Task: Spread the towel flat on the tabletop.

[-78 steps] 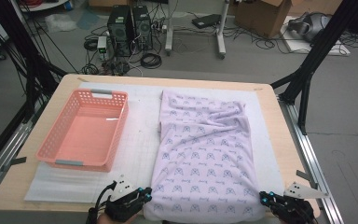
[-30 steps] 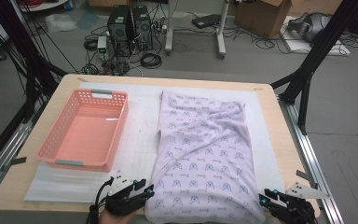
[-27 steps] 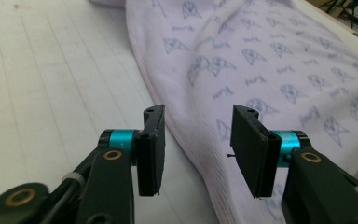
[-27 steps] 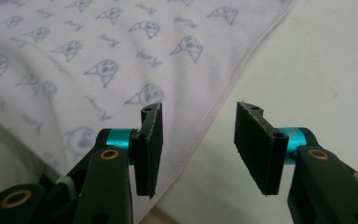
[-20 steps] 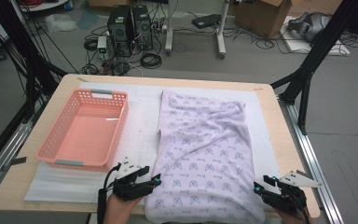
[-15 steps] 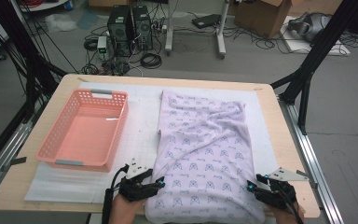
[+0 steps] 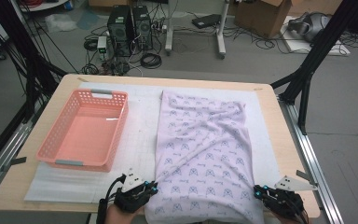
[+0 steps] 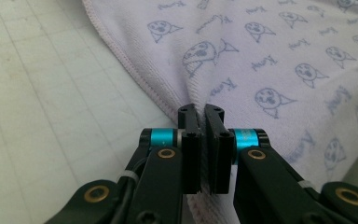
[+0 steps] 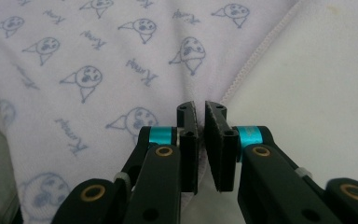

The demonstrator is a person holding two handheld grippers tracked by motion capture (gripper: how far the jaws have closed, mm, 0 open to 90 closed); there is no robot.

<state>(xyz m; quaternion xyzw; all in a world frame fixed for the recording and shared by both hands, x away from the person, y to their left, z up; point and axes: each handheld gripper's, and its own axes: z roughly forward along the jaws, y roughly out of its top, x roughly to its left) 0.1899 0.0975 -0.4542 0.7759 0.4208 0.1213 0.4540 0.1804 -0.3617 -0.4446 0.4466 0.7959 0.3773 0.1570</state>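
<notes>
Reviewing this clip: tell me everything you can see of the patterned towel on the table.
The towel is pale lilac terry-like cloth printed with small blue cartoon faces and script, with a stitched hem. It lies spread lengthwise on the white mat, right of the pink basket and apart from it, with diagonal wrinkles across its far half. Its near end hangs past the table edge. The left gripper pinches its near left hem, the right gripper its near right hem; both jaws have just closed on the cloth.
</notes>
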